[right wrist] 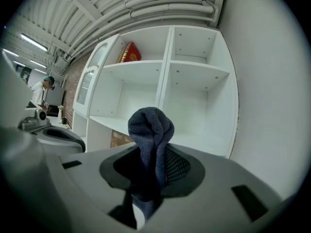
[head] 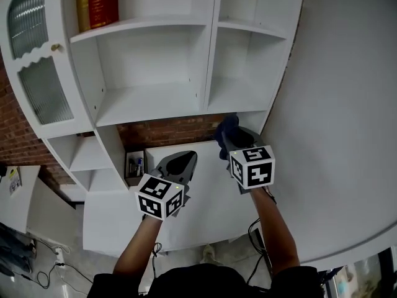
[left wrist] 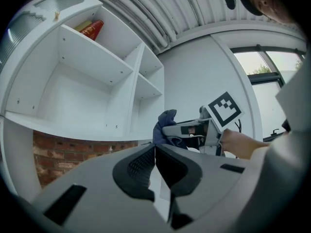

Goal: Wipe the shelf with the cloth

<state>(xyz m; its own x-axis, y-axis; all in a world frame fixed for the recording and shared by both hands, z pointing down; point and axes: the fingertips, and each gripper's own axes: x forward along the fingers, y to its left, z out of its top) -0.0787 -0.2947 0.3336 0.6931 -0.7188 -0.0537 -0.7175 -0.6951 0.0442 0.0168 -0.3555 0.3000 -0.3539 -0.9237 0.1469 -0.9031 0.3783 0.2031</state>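
Note:
A white shelf unit (head: 149,101) with open compartments hangs on the wall ahead. My right gripper (head: 228,140) is shut on a dark blue cloth (head: 227,128), bunched up and sticking out past the jaws (right wrist: 150,130), just below the lower right compartment (head: 239,101). The cloth (left wrist: 164,123) also shows in the left gripper view. My left gripper (head: 184,164) is lower and to the left, over the white counter; its jaws meet with nothing between them (left wrist: 154,157).
Red and gold books (head: 98,4) stand on the upper left shelf. A cabinet door with ribbed glass (head: 37,73) is at the far left. Brick wall (head: 167,131) shows under the unit. A white counter (head: 205,210) lies below; pens sit in a small cubby (head: 135,165).

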